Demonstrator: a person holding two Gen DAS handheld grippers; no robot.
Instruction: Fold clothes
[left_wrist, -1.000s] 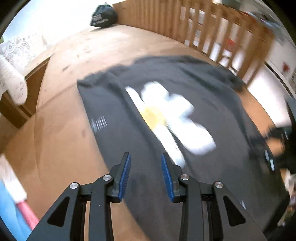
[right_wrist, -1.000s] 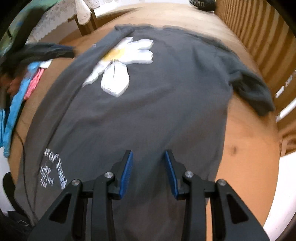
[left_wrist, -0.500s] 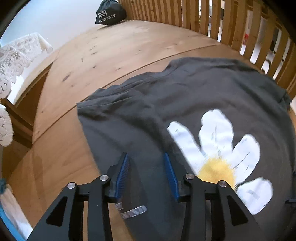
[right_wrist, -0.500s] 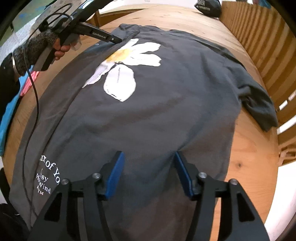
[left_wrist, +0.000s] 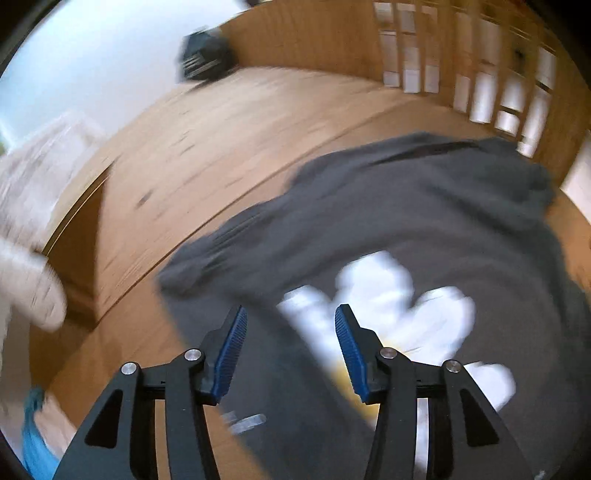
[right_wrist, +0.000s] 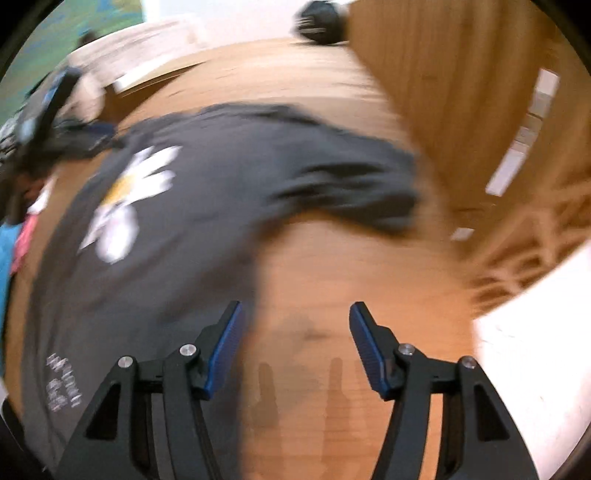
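Now both cameras smear with motion, where half a second ago they were sharp, so both grippers are swinging. The right gripper (right_wrist: 295, 347) has slid off the dark T-shirt (right_wrist: 207, 206): a moment back its fingers sat over grey cloth, and now they hang over the bare wooden table (right_wrist: 332, 266), spread wide and holding nothing, with the shirt's side edge just at 9 o'clock of them. The right-hand sleeve (right_wrist: 354, 188) lies rumpled at 1 o'clock. The left gripper (left_wrist: 288, 343) is spread too, empty, hovering above the shirt near the daisy print (left_wrist: 388, 306), with the other sleeve (left_wrist: 207, 258) out at 10 o'clock.

I judge each gripper is making for its own side of the garment, but the blur hides where either will settle.

The T-shirt (left_wrist: 424, 221) lies spread out flat on the table, print side up, with no fold that I can make out.

Counted: one shirt, two sleeves, one daisy, two grippers, one black bag (left_wrist: 207, 55) far off at 12 o'clock, and a few bright cloths (right_wrist: 18, 243) at the table's edge, too blurred to number.
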